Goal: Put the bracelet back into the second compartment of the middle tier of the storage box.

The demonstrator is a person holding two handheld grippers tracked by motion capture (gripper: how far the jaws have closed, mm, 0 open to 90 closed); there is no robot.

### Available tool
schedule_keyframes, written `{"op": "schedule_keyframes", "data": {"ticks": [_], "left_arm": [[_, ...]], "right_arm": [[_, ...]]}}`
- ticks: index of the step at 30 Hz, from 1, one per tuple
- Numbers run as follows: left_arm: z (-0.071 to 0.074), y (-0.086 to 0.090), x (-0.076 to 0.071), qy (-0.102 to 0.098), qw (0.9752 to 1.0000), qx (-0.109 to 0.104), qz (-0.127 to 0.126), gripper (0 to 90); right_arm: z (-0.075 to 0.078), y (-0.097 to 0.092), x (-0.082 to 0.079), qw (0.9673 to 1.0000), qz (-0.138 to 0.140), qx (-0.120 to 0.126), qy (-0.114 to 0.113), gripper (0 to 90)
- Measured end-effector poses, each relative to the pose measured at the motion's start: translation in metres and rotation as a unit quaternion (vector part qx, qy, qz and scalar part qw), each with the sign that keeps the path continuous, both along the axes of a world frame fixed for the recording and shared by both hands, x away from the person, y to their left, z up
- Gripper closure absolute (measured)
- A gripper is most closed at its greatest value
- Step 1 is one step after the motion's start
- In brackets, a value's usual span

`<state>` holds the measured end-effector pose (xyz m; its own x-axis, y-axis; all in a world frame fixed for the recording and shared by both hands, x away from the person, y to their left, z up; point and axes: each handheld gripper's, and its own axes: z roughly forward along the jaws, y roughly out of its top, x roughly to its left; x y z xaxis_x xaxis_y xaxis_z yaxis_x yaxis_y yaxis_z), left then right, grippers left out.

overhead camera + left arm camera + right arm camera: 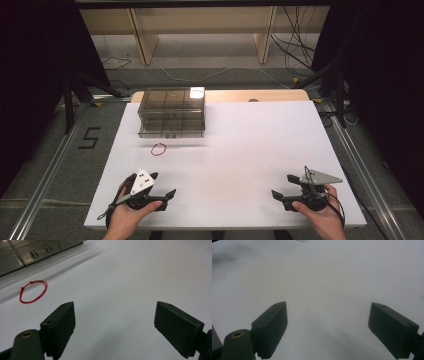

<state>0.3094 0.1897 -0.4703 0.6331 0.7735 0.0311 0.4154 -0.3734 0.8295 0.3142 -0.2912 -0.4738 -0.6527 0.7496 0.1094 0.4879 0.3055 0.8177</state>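
Near the front edge of the white table (240, 145), the left gripper (164, 184) and the right gripper (281, 186) are held well apart, each in a hand, with the jaws of both spread wide and nothing between them. Ahead of the left gripper, a red string loop (159, 149) is seen lying flat on the table, just in front of a clear plastic drawer unit (171, 112) whose drawers are shut.

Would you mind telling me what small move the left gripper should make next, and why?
Probably ease the left gripper forward toward the red string loop. Its jaws stand wide open with nothing between them, and the loop lies flat on the white table, apart from the clear drawer box behind it.
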Motion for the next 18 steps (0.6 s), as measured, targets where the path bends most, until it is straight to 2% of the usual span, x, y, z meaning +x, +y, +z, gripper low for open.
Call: {"op": "schedule_keyframes", "data": {"ticks": [5, 9, 14, 16, 17, 18], "left_arm": [[0.003, 0.002, 0.004, -0.005, 1.0000, 0.004, 0.005, 16.8], [0.006, 0.006, 0.014, -0.009, 0.9997, 0.008, 0.022, 17.2], [0.007, 0.015, 0.031, -0.007, 0.9984, -0.001, 0.057, 20.6], [0.006, 0.018, 0.040, -0.009, 0.9973, 0.005, 0.073, 23.3], [0.005, 0.021, 0.050, -0.008, 0.9962, 0.011, 0.086, 24.3], [0.005, 0.021, 0.050, -0.008, 0.9962, 0.011, 0.086, 25.0]], "right_arm": [[0.000, 0.001, 0.000, 1.0000, -0.003, 0.001, 0.002, 16.7], [0.000, 0.002, 0.000, 1.0000, -0.002, -0.001, 0.002, 16.7], [0.000, 0.003, 0.001, 1.0000, -0.001, -0.001, 0.000, 16.7], [0.000, 0.003, 0.001, 1.0000, -0.004, -0.003, 0.004, 16.7], [0.000, 0.003, 0.001, 1.0000, -0.004, -0.003, 0.004, 16.7], [-0.001, 0.003, 0.001, 1.0000, -0.003, -0.003, 0.003, 16.7]]}}
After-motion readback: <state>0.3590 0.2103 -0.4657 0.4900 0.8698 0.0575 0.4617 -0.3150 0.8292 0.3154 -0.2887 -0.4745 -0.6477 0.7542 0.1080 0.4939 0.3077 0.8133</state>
